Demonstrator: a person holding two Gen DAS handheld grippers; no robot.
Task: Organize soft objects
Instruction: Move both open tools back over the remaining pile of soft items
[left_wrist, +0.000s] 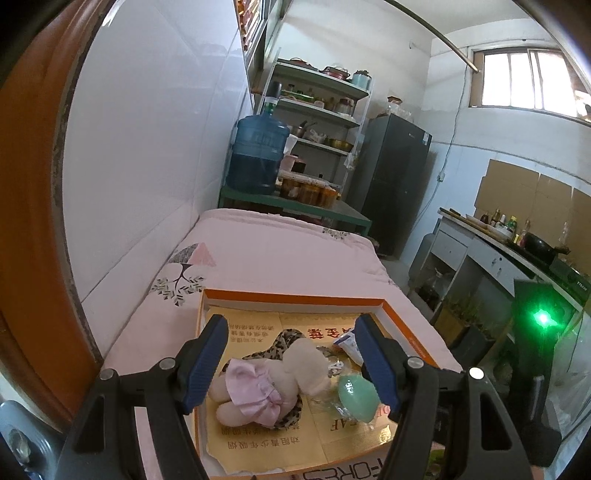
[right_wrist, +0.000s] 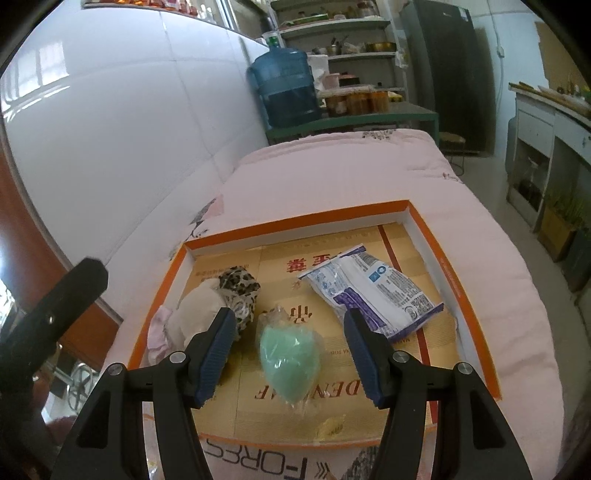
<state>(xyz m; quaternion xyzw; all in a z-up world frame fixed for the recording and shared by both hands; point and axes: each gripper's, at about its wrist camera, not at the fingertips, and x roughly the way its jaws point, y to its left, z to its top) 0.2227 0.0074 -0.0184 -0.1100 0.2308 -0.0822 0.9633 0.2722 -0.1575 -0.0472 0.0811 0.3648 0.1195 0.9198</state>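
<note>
An orange-rimmed shallow box (left_wrist: 295, 297) (right_wrist: 295, 221) lies on a pink quilt. In it lie a cream plush doll in a pink skirt (left_wrist: 266, 384) (right_wrist: 195, 310) on a leopard-print cloth (right_wrist: 240, 288), a mint-green egg-shaped soft thing in clear wrap (left_wrist: 356, 398) (right_wrist: 288, 354), and a blue-and-white packet (right_wrist: 373, 291) (left_wrist: 349, 345). My left gripper (left_wrist: 291, 365) hangs open above the doll, touching nothing. My right gripper (right_wrist: 291, 354) stands open over the green egg, its pads apart from it.
A white tiled wall (right_wrist: 129, 129) runs along the left of the bed. Behind the bed stand a blue water jug (left_wrist: 258, 155) on a green table, shelves, and a dark fridge (left_wrist: 395, 177). A kitchen counter (left_wrist: 498, 243) lines the right side.
</note>
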